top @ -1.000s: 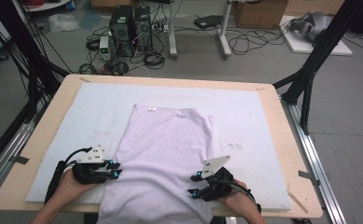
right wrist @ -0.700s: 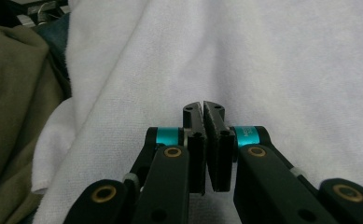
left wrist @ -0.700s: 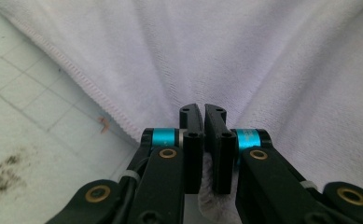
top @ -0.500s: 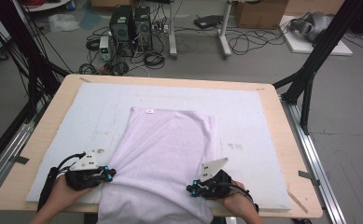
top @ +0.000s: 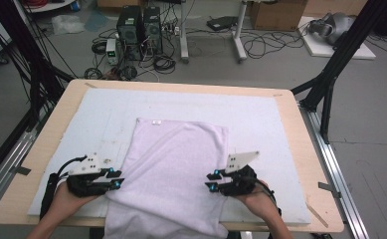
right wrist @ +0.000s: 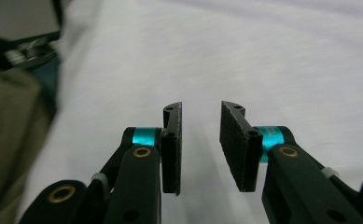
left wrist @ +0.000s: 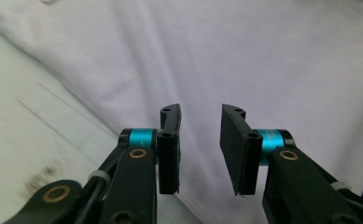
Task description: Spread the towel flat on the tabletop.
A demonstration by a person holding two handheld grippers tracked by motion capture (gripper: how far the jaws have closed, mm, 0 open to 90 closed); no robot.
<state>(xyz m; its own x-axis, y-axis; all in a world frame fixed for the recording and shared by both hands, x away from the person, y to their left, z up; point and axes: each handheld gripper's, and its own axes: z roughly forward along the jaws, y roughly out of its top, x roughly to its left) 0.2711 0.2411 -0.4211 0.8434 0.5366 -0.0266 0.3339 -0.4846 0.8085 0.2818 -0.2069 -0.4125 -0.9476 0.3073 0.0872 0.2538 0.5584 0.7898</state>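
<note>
A pale lilac terry towel (top: 173,174) lies lengthwise on a white padded mat (top: 260,119) on the wooden tabletop (top: 310,164), near end hanging over the tabletop's near edge. Vs a second ago the cloth is flatter and squarer, its far right corner pulled out straight. Left tool (top: 115,178) sits at the towel's left edge, right tool (top: 212,180) at its right edge, both near the person. Both tools' jaws have just been opening after a pinch; in the gripper views each pair stands apart w/ nothing between, towel just beneath. Likely the smoothing tug is finished and a fold comes next.
</note>
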